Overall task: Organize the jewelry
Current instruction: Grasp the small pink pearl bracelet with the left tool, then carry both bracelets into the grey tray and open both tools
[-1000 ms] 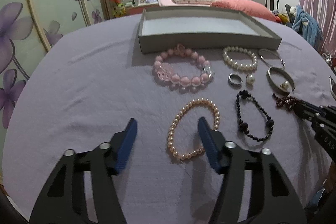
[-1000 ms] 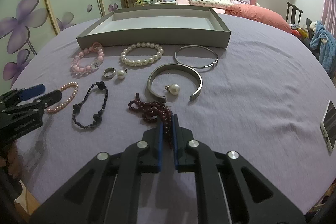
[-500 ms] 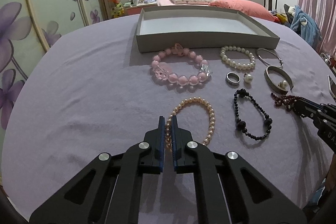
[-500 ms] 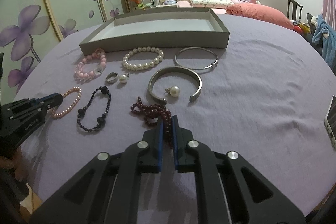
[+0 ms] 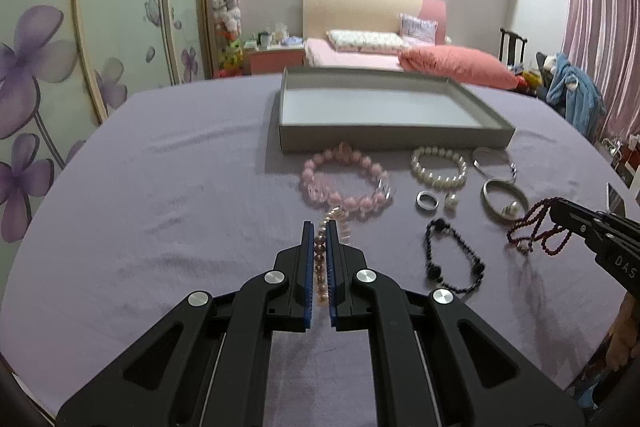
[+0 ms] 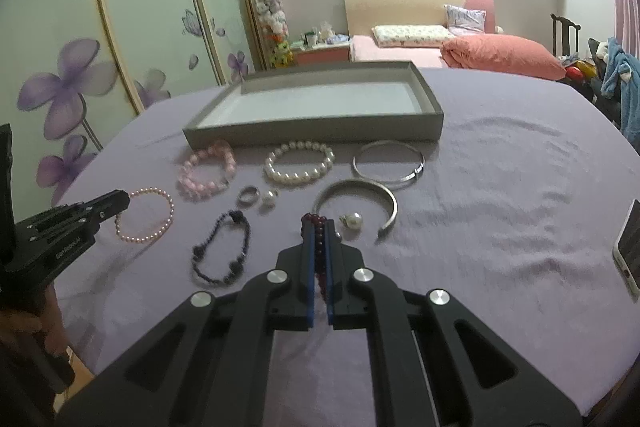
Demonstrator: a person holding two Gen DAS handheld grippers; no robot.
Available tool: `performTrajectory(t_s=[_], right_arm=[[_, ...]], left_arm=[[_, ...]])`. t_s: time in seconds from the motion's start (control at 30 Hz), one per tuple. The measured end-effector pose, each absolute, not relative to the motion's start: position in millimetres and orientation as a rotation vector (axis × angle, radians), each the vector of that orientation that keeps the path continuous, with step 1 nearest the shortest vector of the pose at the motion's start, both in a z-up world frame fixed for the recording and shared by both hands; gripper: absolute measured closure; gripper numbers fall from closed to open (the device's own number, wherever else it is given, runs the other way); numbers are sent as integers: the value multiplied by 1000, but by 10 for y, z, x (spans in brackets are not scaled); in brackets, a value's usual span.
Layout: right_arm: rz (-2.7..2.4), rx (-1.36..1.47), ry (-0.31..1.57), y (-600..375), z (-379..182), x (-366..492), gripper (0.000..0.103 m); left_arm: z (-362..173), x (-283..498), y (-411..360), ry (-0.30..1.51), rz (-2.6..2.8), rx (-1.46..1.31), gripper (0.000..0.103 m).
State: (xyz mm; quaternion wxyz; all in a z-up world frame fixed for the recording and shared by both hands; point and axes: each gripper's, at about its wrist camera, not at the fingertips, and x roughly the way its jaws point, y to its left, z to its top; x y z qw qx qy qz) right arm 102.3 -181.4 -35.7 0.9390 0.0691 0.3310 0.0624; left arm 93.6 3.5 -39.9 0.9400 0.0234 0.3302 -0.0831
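left wrist: pale pink pearl bracelet clamped.

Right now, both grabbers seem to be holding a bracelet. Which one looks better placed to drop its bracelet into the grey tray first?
Probably left. The left gripper faces the grey tray almost head-on with its small pink pearl bracelet; the right gripper, holding dark red beads, has bangles between.

Left gripper, jaws closed to a narrow gap around a pale pink bead bracelet, held above the counter. Right gripper, likewise closed, clamping a dark red bead strand raised aloft.
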Motion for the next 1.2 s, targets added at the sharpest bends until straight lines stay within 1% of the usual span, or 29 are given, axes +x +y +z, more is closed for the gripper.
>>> performTrajectory(t_s=[0.63,0.97,1.2], right_arm=[[111,156,391,-1774,309,992,98],[40,145,271,-1834,645,1431,98],[-6,124,267,-1876,656,1862,98]], left_arm=[[51,911,-137,476,-159,31,96],[358,1225,-308,348,-125,53,96],[372,1605,-456,338,-114,60,96]])
